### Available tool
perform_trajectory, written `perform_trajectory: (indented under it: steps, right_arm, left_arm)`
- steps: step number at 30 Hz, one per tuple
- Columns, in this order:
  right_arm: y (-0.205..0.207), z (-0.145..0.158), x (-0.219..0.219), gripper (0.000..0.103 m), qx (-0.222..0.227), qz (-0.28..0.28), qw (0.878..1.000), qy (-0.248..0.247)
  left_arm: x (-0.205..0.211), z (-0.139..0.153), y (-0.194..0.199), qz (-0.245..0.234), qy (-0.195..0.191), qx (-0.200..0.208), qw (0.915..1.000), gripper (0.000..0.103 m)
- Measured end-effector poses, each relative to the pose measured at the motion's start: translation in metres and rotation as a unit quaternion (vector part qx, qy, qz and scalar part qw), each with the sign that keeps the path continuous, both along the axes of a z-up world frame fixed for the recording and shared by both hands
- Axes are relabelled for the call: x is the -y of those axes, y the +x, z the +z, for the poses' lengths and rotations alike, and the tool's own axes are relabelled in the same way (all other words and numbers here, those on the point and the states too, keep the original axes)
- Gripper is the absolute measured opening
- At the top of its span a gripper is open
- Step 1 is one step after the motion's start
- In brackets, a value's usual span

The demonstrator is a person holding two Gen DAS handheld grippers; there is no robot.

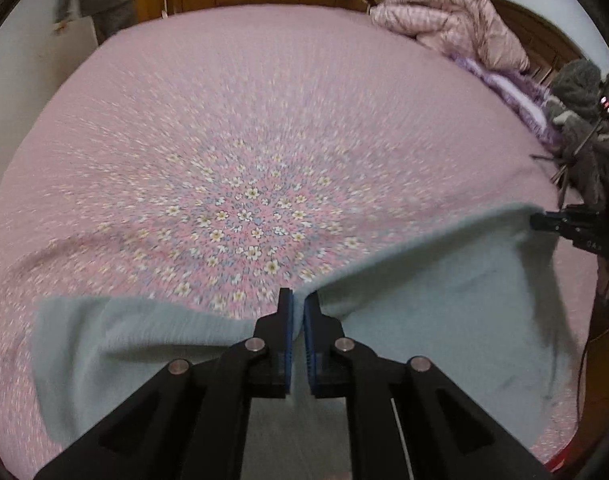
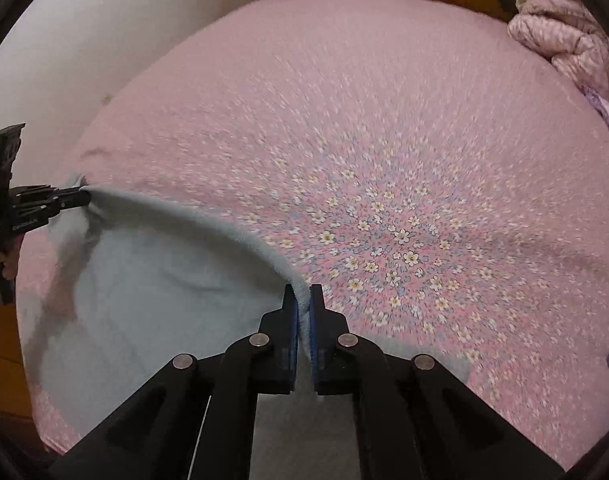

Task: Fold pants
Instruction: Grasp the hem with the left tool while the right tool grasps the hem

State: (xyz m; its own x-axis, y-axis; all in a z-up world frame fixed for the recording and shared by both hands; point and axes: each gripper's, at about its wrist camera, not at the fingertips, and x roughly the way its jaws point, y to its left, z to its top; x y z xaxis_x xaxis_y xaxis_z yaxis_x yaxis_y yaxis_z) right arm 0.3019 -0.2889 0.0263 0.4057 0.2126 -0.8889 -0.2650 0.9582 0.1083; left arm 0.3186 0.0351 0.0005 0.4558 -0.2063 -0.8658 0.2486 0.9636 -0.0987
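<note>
- The pale mint-green fleece pants [image 1: 444, 300] lie on the near part of the bed [image 1: 264, 100], which wears a pink bedspread printed with small white flowers; one edge of the cloth is lifted and stretched between the two grippers.
- The left gripper [image 1: 298, 312] has its blue-padded fingers [image 1: 287, 320] drawn narrow, pinching that lifted edge; the cloth sags to both sides of it.
- The right gripper [image 2: 303, 308] is likewise nearly closed, with a ridge of fleece bunched between its fingers [image 2: 292, 320] — in the left view it shows at the far right, holding the same edge.
- Both views are streaked with blur, so finer detail of the grip is hard to read.
- Risk: the fleece looks thick and slippery, and each hold is only on the rim — a quick pull could slide it free.
- Risk: uneven travel of the two grippers would likely skew the fold, leaving the edges misaligned on the bed.
- A crumpled pink quilt [image 1: 444, 20] sits at the bed's far corner, well apart from the pants.
</note>
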Motion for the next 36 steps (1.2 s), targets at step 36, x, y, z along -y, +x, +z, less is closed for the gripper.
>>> perform_trajectory:
  steps: [36]
  right_arm:
    - [-0.216,-0.058,0.012,0.024,-0.005,-0.062,0.998,0.007]
  left_arm:
    - [-0.03,-0.034,-0.245,0.113,-0.078,-0.023,0.9903,0.014]
